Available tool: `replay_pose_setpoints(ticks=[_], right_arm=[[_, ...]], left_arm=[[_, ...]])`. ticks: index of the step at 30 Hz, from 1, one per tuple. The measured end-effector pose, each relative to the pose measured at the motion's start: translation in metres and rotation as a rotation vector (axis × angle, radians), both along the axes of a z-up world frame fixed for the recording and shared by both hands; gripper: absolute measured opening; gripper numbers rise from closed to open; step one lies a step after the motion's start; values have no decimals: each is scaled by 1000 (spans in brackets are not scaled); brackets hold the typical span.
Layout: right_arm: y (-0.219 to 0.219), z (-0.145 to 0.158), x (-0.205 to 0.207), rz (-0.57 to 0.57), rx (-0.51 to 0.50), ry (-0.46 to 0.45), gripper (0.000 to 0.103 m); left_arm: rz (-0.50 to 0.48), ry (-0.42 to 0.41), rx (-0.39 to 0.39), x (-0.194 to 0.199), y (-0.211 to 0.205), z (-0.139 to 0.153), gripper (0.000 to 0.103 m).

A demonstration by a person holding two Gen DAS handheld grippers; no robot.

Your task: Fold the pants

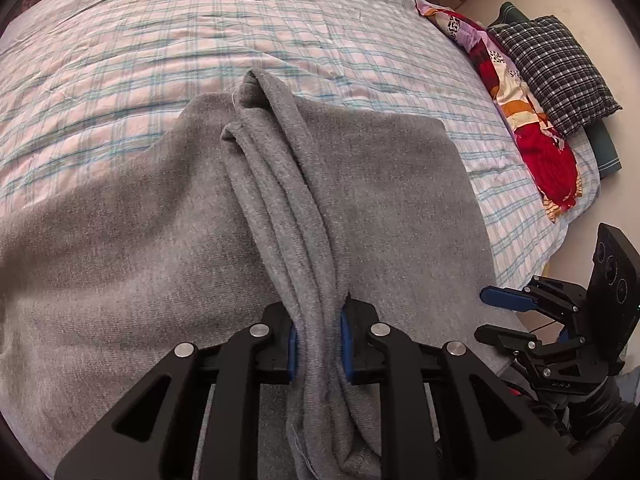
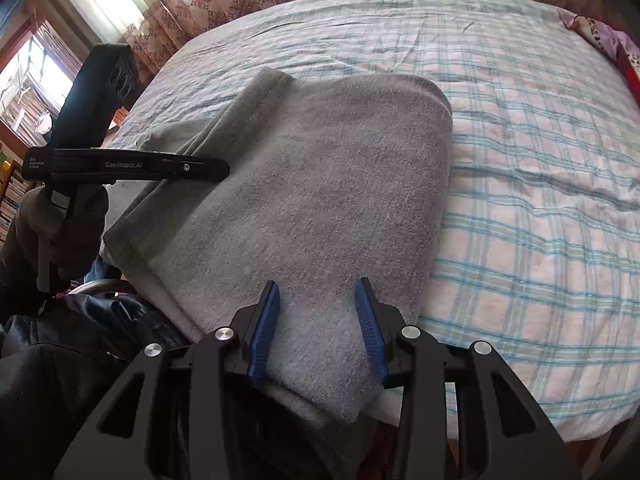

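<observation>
1. Because the grey pants (image 1: 380, 200) lie partly folded across the plaid bed sheet (image 1: 160, 60), filling the centre and lower half of the left wrist view, only a bunched ridge of layers is held; if the left hand-held gripper (image 1: 318, 344), clamped tight on that ridge, pulls unevenly, the layers may slide apart.
2. While the right hand-held gripper (image 2: 316, 320) hovers with its jaws wide over the pants' lower edge at bottom centre of the right wrist view, it grips nothing, so that side could drag or crease.
3. Since the pants overhang the near bed edge, they might slip off.
4. Pillows (image 1: 552, 76) at upper right are well apart and pose little risk.
</observation>
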State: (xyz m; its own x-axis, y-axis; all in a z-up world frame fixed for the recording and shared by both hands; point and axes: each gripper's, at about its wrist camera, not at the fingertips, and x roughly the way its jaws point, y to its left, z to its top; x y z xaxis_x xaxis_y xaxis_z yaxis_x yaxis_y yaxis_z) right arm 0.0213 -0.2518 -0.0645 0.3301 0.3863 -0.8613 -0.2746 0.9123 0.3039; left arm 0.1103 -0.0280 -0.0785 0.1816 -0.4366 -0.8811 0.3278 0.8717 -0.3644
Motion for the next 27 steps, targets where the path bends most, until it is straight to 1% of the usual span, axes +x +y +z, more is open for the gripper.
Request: replay_pose_setpoints(ticks=[2, 5, 8, 11, 13, 15, 18, 23, 27], right_arm=[[1, -4, 2, 1, -4, 16, 41], [0, -3, 5, 2, 2, 29, 41], [-8, 7, 11, -15, 42, 28, 41], [-22, 22, 22, -67, 96, 2, 41], [-31, 30, 33, -110, 110, -29, 41], [-39, 35, 47, -156, 115, -57, 41], [-45, 33, 76, -222, 129, -72, 41], [-48, 8, 126, -296, 197, -4, 41], [-44, -7, 149, -310, 186, 4, 41]], left_arm=[[3, -11, 24, 0, 0, 2, 29], [4, -39, 59, -1, 1, 8, 38], [-7, -94, 115, -4, 1, 19, 45], [-1, -152, 153, -6, 3, 34, 51], [8, -176, 148, -6, 5, 45, 52], [8, -194, 126, -7, 4, 55, 52], [-25, -208, 100, -12, -8, 62, 52], [-134, -189, 71, -30, -39, 53, 52], [-176, -148, 92, -35, -50, 33, 52]])
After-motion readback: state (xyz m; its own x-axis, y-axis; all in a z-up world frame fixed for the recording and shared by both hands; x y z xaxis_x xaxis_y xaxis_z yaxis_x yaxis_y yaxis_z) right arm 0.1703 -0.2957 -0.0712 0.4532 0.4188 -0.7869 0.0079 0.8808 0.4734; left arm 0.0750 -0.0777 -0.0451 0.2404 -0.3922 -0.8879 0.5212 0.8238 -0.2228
